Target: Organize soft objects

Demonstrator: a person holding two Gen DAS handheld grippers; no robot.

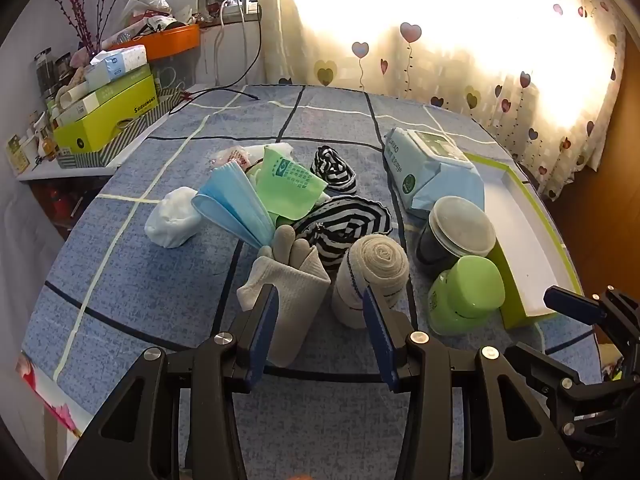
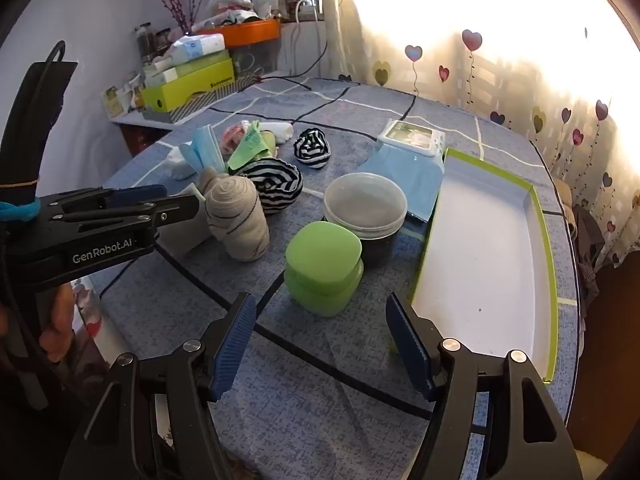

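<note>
Your left gripper (image 1: 320,304) stands partly open and holds nothing: a folded grey sock (image 1: 286,280) sits between its two blue pads, its cuff against the left pad, but the right pad stands clear of it. Just outside that right pad a rolled beige sock (image 1: 370,276) stands upright, touching the pad's outer face as far as you can tell. Beyond the jaws lie a striped black-and-white cloth (image 1: 344,220), blue face masks (image 1: 232,204), a green packet (image 1: 288,184) with print too small to read, and a white wad (image 1: 172,220). Your right gripper (image 2: 320,320) is spread wide with only the blue checked tablecloth (image 2: 304,392) between its pads. Just ahead of those jaws sits a green lidded container (image 2: 324,268), and behind it a round tub with a clear lid (image 2: 364,208). To the right of the right pad lies an open white tray with a green rim (image 2: 554,280). The side of your other gripper, seen from the right camera, reads "GenRobot.AI". A green box (image 2: 188,84) far beyond the jaws carries a word that looks like "Suisungnes", though it is too blurred to be sure.
</note>
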